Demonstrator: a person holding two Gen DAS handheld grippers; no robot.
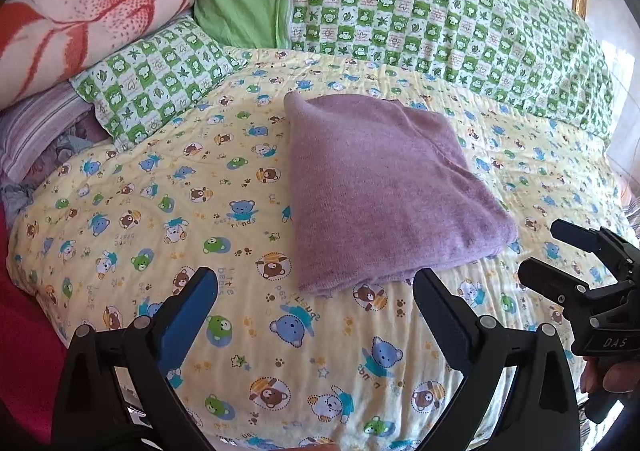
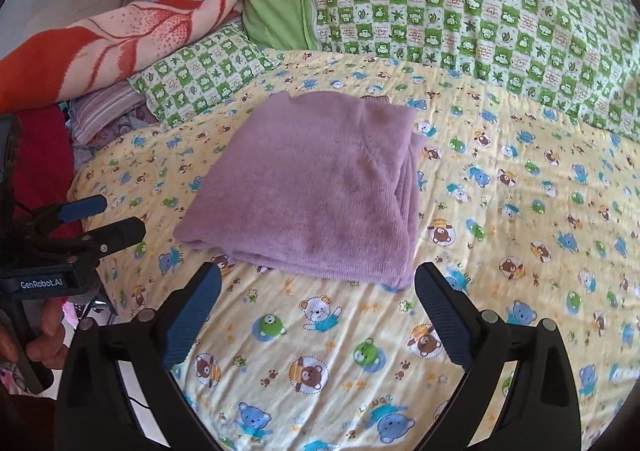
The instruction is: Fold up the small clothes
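A purple knit garment (image 1: pixel 384 187) lies folded into a neat rectangle on the yellow bear-print bedsheet (image 1: pixel 200 211); it also shows in the right wrist view (image 2: pixel 312 191). My left gripper (image 1: pixel 316 283) is open and empty, just short of the garment's near edge. My right gripper (image 2: pixel 318 279) is open and empty, also just short of the near edge. Each gripper shows in the other's view: the right one (image 1: pixel 548 251) at the right, the left one (image 2: pixel 116 215) at the left, both open and apart from the garment.
A green checked quilt (image 1: pixel 440 19) lies along the back of the bed. A green checked pillow (image 1: pixel 156 79), an orange-patterned blanket (image 1: pixel 80 23) and a striped pillow (image 1: pixel 36 127) are piled at the back left. A red cloth (image 1: pixel 24 351) hangs at the left edge.
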